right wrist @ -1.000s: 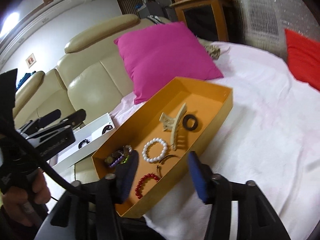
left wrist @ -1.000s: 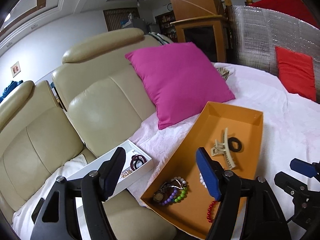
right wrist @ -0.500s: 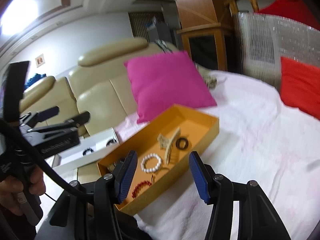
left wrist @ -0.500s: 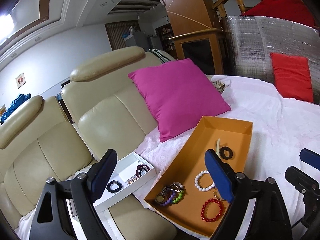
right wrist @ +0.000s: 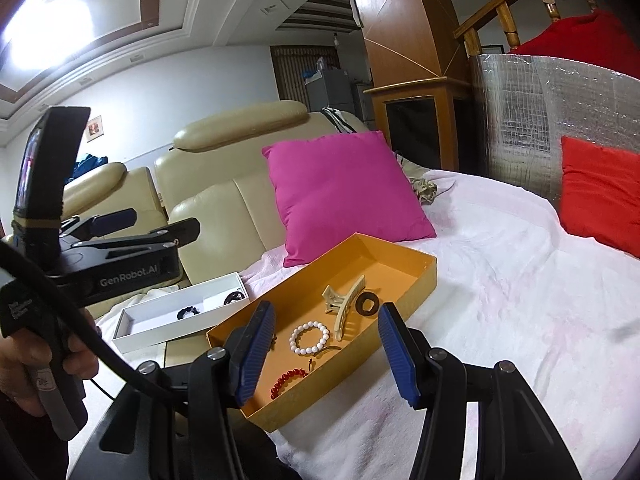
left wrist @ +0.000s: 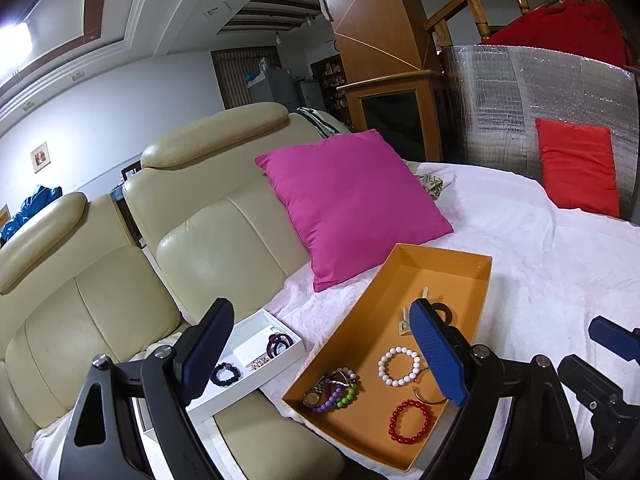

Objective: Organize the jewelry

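Left gripper [left wrist: 320,354] and right gripper [right wrist: 328,350] both hang spread wide, empty, above orange tray [left wrist: 486,270] on white blanket [left wrist: 560,264]; white bead bracelet [left wrist: 399,365], red bead bracelet [left wrist: 412,421] lie inside.

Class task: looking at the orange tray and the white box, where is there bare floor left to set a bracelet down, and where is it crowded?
The orange tray is bare at its far end, near the pink pillow. Its near half is crowded: white bead bracelet, red bead bracelet, hair claw. The white box is bare at its near end.
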The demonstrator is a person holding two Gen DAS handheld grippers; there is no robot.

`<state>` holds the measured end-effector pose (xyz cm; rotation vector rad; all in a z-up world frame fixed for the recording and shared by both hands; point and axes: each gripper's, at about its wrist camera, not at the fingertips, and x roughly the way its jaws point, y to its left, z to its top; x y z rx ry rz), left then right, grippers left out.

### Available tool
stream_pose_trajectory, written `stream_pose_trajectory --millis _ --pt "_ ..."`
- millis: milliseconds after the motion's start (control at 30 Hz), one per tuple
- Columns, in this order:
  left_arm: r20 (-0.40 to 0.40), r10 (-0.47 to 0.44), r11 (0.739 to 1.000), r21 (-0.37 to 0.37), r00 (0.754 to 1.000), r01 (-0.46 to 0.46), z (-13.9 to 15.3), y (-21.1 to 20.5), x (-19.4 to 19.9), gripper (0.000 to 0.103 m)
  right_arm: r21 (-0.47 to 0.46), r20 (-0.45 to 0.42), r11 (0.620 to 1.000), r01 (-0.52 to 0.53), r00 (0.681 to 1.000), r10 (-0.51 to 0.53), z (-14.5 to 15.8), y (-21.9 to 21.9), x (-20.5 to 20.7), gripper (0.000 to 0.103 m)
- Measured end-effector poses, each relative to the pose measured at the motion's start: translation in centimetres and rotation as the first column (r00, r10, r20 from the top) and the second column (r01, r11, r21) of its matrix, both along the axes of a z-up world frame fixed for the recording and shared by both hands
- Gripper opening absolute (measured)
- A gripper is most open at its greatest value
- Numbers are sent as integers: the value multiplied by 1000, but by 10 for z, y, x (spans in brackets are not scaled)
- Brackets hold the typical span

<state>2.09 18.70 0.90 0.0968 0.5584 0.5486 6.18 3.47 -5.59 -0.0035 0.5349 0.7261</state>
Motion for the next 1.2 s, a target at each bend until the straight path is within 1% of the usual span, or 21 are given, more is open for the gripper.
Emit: stream_pose_trajectory --millis 800,967,1200 --pt "-2 12 999 -44 1000 -12 -4 16 -6 90 70 6 998 3 1000 -3 4 1 -7 58" --pt "-3 5 998 -58 1000 -5 -5 18 -7 90 71 4 997 -2 1000 1 3 2 -7 59" --pt "-10 -1 998 -58 1000 1 -9 14 -6 90 64 7 998 -6 1000 6 3 3 -8 59"
